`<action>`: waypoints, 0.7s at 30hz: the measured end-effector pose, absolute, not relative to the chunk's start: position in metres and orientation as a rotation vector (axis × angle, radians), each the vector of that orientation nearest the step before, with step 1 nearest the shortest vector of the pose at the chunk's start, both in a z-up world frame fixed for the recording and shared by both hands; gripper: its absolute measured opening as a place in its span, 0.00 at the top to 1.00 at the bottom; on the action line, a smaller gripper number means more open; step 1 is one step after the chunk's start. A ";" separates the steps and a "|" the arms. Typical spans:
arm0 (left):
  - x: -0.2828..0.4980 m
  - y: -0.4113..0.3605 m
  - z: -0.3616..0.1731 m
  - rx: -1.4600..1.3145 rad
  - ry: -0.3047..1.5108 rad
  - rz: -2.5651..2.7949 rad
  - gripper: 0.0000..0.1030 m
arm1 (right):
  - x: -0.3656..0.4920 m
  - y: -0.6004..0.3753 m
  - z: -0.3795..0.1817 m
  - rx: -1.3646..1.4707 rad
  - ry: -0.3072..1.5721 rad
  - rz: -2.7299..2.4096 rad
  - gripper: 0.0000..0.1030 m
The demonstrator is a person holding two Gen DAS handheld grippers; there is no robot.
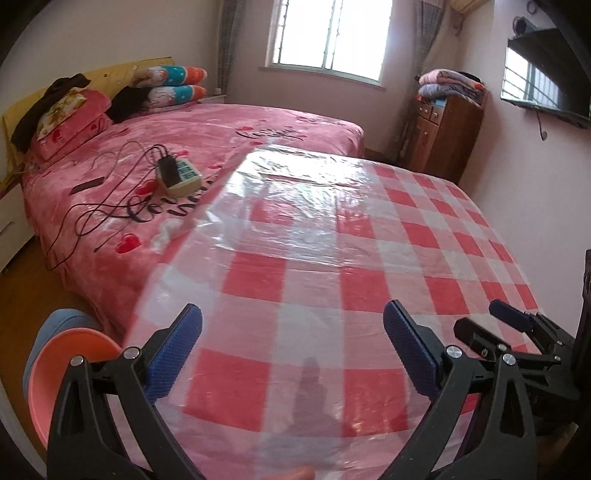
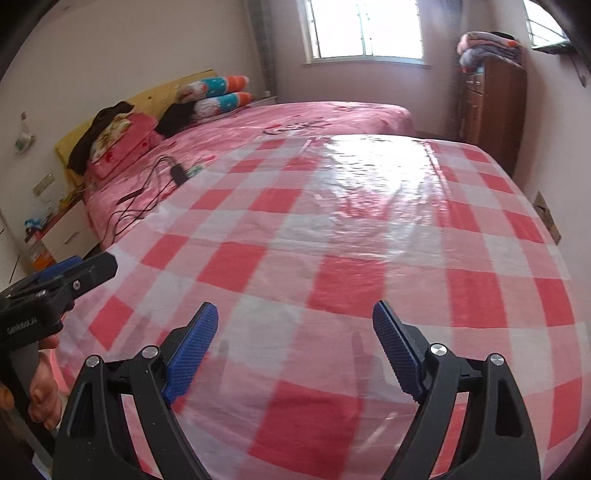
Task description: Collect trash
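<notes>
Left gripper (image 1: 291, 354) and right gripper (image 2: 295, 354): both spread apart, empty, over the checked plastic-covered tabletop (image 2: 332, 229); no trash visible, so scan onward before descending.

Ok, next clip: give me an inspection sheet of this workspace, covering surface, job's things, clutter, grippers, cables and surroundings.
Surface: table under a red-and-white checked cloth with a clear plastic cover, wrinkled and glaring at the far end.
Job's things: nothing seen; no trash on the tabletop in either view.
Clutter: nothing seen on the table.
Grippers: left gripper and right gripper both open and empty above the near edge.
Cables: black cables running from a power strip across the pink bed.
Surroundings: window, wooden cabinet topped with folded blankets, stacked plastic stools beside the table.
</notes>
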State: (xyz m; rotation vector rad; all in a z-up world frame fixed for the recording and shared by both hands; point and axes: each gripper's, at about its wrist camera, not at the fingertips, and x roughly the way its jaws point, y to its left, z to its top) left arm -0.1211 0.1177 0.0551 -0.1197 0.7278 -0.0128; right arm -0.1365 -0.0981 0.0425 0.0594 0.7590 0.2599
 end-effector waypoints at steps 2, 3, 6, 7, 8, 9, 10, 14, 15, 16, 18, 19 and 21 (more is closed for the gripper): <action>-0.118 0.108 0.055 -0.107 0.731 -0.026 0.04 | -0.136 -0.108 0.044 0.061 0.748 0.236 0.17; -0.117 0.105 0.055 -0.103 0.731 -0.030 0.04 | -0.136 -0.112 0.044 0.060 0.743 0.223 0.17; -0.114 0.091 0.056 -0.085 0.730 -0.046 0.04 | -0.137 -0.126 0.046 0.051 0.722 0.182 0.17; -0.113 0.087 0.056 -0.081 0.729 -0.050 0.04 | -0.137 -0.129 0.046 0.051 0.719 0.173 0.17; -0.112 0.082 0.057 -0.074 0.727 -0.053 0.04 | -0.137 -0.134 0.046 0.053 0.714 0.163 0.17; -0.111 0.078 0.057 -0.067 0.725 -0.057 0.04 | -0.138 -0.138 0.047 0.054 0.710 0.157 0.17; -0.110 0.074 0.057 -0.063 0.724 -0.059 0.04 | -0.138 -0.142 0.047 0.054 0.704 0.148 0.17; -0.106 0.060 0.059 -0.055 0.723 -0.070 0.04 | -0.140 -0.156 0.049 0.054 0.690 0.114 0.17; -0.105 0.056 0.058 -0.054 0.724 -0.073 0.04 | -0.140 -0.159 0.049 0.054 0.686 0.105 0.17; -0.104 0.052 0.058 -0.052 0.725 -0.077 0.04 | -0.140 -0.163 0.049 0.052 0.683 0.095 0.17; -0.102 0.045 0.058 -0.045 0.729 -0.079 0.04 | -0.140 -0.168 0.049 0.050 0.679 0.081 0.17; -0.101 0.041 0.057 -0.041 0.732 -0.080 0.04 | -0.141 -0.171 0.049 0.049 0.676 0.073 0.17; -0.098 0.034 0.057 -0.036 0.735 -0.085 0.04 | -0.140 -0.176 0.048 0.046 0.676 0.059 0.17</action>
